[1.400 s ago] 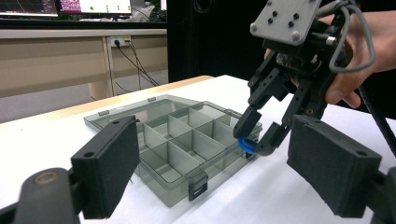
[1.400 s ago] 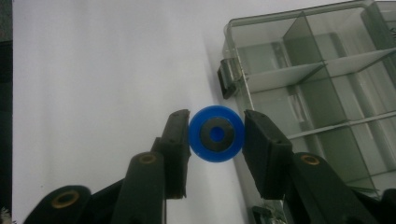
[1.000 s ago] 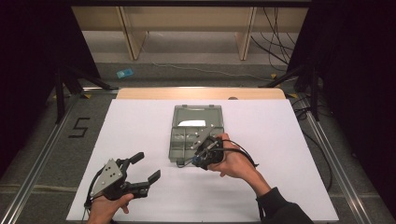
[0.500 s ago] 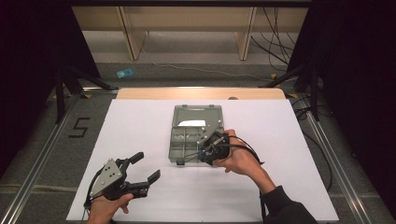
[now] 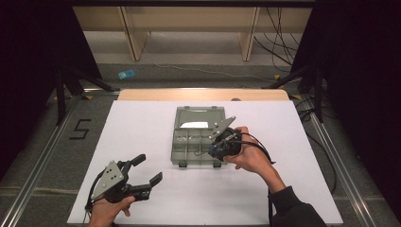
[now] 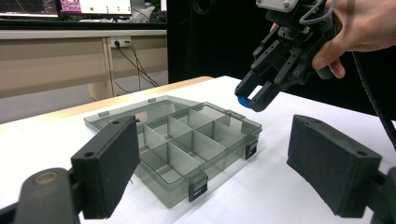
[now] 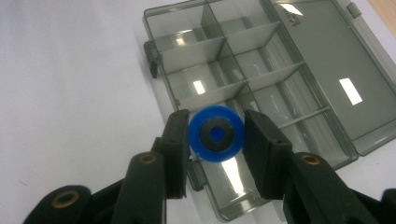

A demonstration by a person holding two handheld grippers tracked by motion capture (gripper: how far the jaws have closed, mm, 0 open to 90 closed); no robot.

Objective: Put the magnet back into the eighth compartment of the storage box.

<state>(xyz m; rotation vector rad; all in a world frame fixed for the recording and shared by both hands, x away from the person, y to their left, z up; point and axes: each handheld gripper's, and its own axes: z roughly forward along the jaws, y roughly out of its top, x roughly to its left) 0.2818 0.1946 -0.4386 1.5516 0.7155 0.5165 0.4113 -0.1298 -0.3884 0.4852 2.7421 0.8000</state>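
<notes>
From the high view, my right gripper (image 5: pixel 218 147) sits just right of the frame's middle, over the near right corner of the clear organizer box (image 5: pixel 196 137). What it's carrying is too small to make out there, and my hand covers most of the gripper body. My left gripper (image 5: pixel 142 176) is down at lower left on the white counter (image 5: pixel 142 123), jaws spread wide, holding nothing.

In the left gripper view, both my left jaws are cut off by the bottom edge. The right gripper hangs at upper right, tilted down toward the box, with a bit of the blue ring (image 6: pixel 243 100) peeking out between its jaws.

In the right gripper view, my jaws are clamped on the blue ring (image 7: pixel 216 133) from both sides. It's round with a dark centre, flat face pointing straight at the camera, hovering over the box's near compartments. The jaw bases run off the bottom.
</notes>
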